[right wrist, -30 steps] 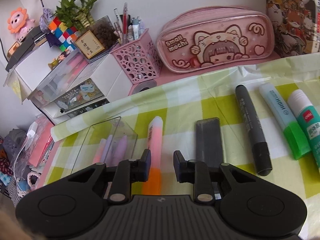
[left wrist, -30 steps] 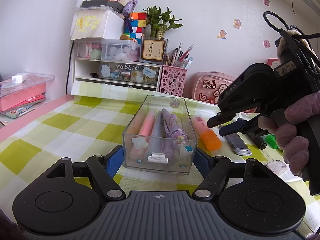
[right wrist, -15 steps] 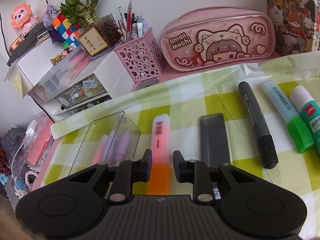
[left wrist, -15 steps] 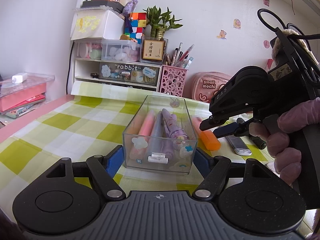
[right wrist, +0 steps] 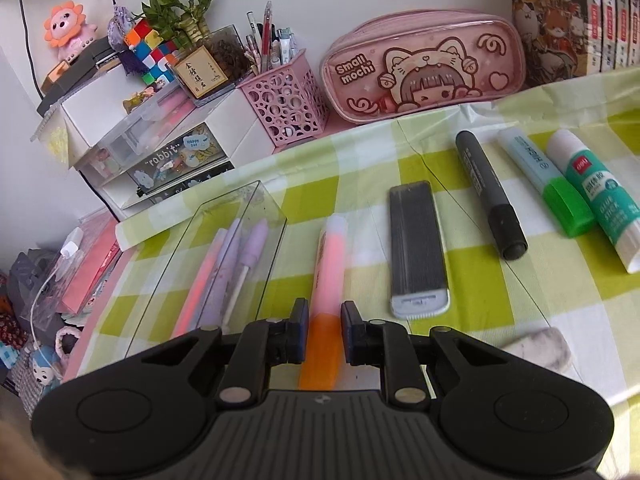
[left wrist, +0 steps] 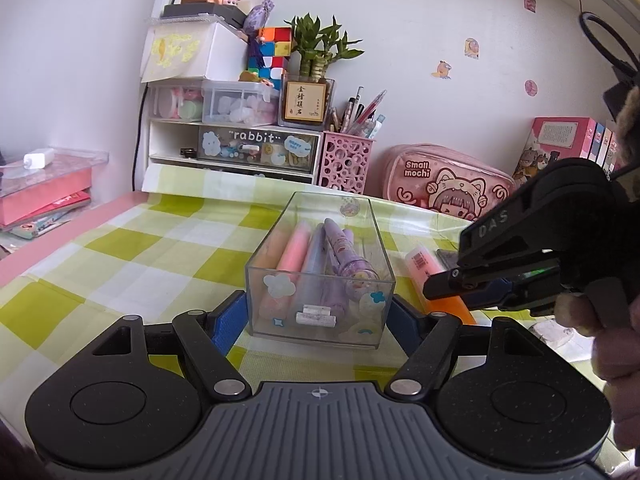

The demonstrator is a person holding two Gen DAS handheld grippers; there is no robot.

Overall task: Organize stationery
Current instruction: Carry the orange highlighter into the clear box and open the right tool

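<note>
Left gripper point(left wrist: 320, 312): blue pads pinch the near end of the clear organizer box point(left wrist: 320, 280), one pad on each long side wall; box sits flat on the counter.
Box contents: a pink highlighter point(left wrist: 290, 256) and purple pens point(left wrist: 344, 256) lying lengthwise; cloud stickers on the near wall.
Right gripper point(right wrist: 324, 328): jaws have just been closing, now narrow, straddling the orange cap end of the pink-and-orange highlighter point(right wrist: 326, 292). A thin gap may remain at each pad; cannot tell for sure whether the pads press on it yet.
Highlighter position: lying on the green-checked cloth point(right wrist: 472, 308) of the counter, just beside the box on its right, parallel to it, cap toward the camera.
Right of highlighter, in order: grey flat lead case point(right wrist: 416, 248), black marker point(right wrist: 488, 196), light-blue highlighter with green cap point(right wrist: 548, 184), glue stick point(right wrist: 596, 196). All lie flat, apart from one another, except the last two, which are close side by side.
Near right edge: a grey-white eraser point(right wrist: 536, 348) on the cloth.
Back of counter: pink "Small mochi" pencil case point(right wrist: 424, 68), pink perforated pen cup point(right wrist: 284, 108), white drawer unit marked "rabbit" point(left wrist: 236, 148), bamboo plant point(left wrist: 320, 56), puzzle cube point(left wrist: 272, 52).
Person: a hand point(left wrist: 612, 344) wraps the right gripper's handle, seen from the left wrist.
</note>
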